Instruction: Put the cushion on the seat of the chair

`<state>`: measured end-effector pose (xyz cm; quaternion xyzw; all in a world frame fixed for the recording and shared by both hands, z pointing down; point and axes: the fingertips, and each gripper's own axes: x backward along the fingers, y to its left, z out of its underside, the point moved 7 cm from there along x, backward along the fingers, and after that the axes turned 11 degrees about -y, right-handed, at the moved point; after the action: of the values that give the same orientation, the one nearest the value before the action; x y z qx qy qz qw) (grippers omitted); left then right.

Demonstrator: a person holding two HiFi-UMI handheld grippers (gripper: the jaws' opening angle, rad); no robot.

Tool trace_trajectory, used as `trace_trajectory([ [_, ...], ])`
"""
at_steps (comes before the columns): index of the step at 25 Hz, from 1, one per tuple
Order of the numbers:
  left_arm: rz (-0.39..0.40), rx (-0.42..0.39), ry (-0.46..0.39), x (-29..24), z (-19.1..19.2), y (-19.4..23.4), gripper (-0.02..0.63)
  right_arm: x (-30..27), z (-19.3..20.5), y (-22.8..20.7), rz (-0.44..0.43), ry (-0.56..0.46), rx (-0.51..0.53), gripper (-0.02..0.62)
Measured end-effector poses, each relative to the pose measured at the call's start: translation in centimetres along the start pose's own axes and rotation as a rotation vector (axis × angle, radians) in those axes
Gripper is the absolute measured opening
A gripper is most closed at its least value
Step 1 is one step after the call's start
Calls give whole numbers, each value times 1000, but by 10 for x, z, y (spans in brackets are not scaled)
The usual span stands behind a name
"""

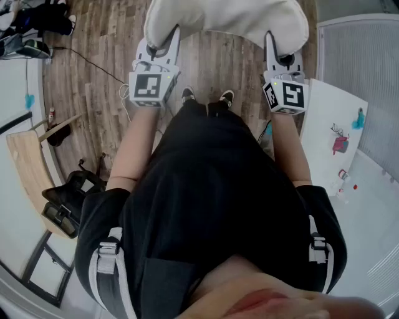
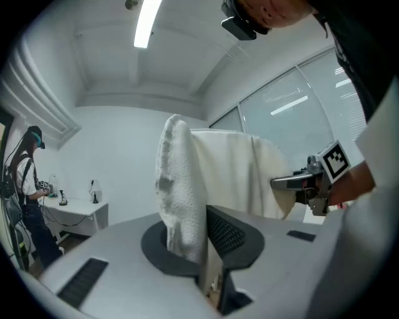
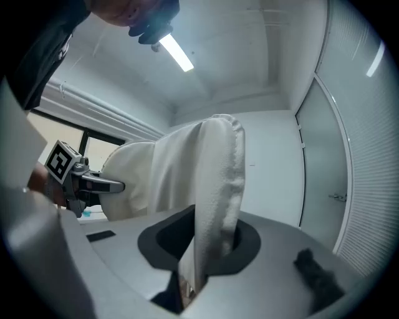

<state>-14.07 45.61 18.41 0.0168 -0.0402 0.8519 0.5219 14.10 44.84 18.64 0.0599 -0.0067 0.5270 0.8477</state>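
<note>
A cream-white cushion (image 1: pixel 224 19) hangs in the air in front of me, above the wooden floor, held at its two near corners. My left gripper (image 1: pixel 161 47) is shut on its left corner, my right gripper (image 1: pixel 277 53) on its right corner. In the left gripper view the fleecy cushion (image 2: pixel 181 187) stands pinched between the jaws of the left gripper (image 2: pixel 199 243), and the right gripper (image 2: pixel 305 180) shows beyond it. The right gripper view has the cushion (image 3: pixel 215 187) clamped in the right gripper (image 3: pixel 199 261), with the left gripper (image 3: pixel 93 184) across from it. I cannot make out a chair seat for certain.
A white table (image 1: pixel 336 124) with small items stands at the right. At the left are a wooden tabletop (image 1: pixel 31 168) and a black framed object (image 1: pixel 65 202). A cable runs over the wooden floor (image 1: pixel 93 56). Another person (image 2: pixel 25 187) stands by a white desk (image 2: pixel 75 209).
</note>
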Motion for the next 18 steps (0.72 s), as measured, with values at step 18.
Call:
trace_trajectory([
  [18,40,12,-28,31,4,58,55,-24,-4,61,12,27,-11,58],
])
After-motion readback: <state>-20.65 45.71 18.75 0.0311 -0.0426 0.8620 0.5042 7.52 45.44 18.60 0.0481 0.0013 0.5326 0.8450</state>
